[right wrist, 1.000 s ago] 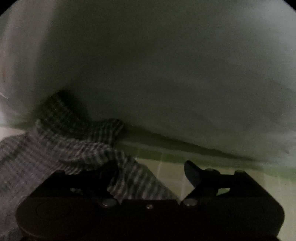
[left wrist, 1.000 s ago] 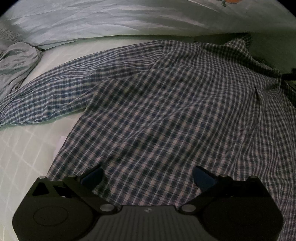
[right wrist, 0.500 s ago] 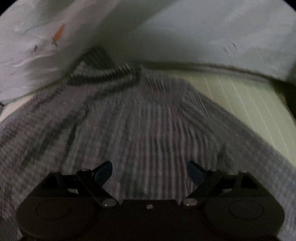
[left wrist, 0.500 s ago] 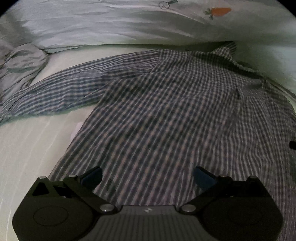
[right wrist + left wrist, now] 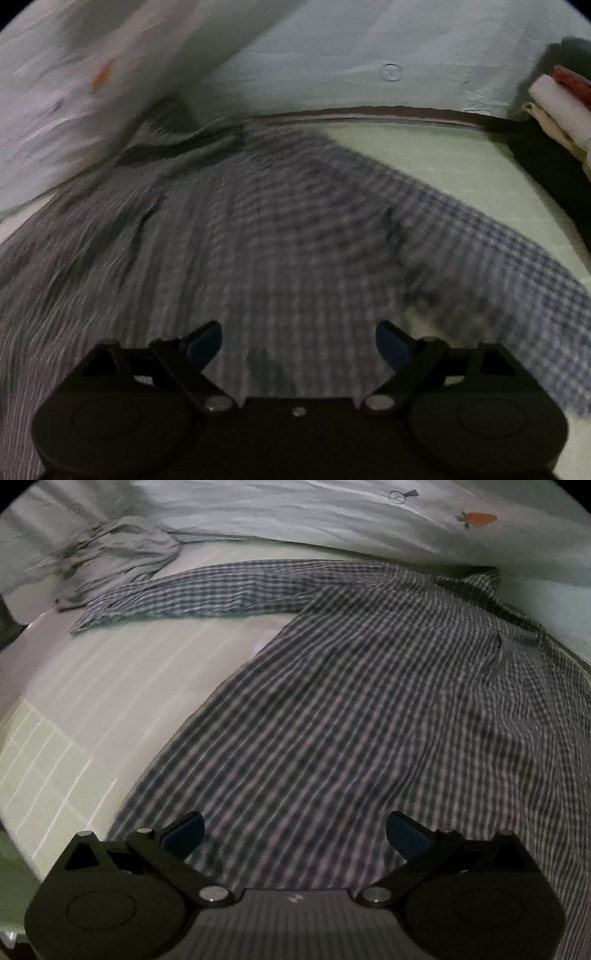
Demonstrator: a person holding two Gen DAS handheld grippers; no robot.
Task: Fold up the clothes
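The checked shirt (image 5: 369, 709) lies spread on the bed (image 5: 92, 709), its body flat across the middle of the mattress and its collar (image 5: 476, 581) toward the far edge, where a pale quilt (image 5: 295, 513) with a small carrot print is bunched up. One sleeve (image 5: 207, 594) stretches out toward the bed's far left corner, its cuff ending just beside a crumpled grey garment (image 5: 122, 550); the other sleeve (image 5: 498, 266) runs out toward the right edge in the right wrist view, though that picture is blurred. No fold shows anywhere: both sleeves are still extended, the sides are not turned in, and the hem end has not been brought up. So the task looks to be at its very start, with the shirt laid out and smoothed but every fold still to come, and the grey garment apparently waiting its turn. The left tool (image 5: 295, 834) hovers over the hem end with its fingers spread wide and nothing between them. The right tool (image 5: 297, 341) is likewise wide apart and empty, over the shirt body.
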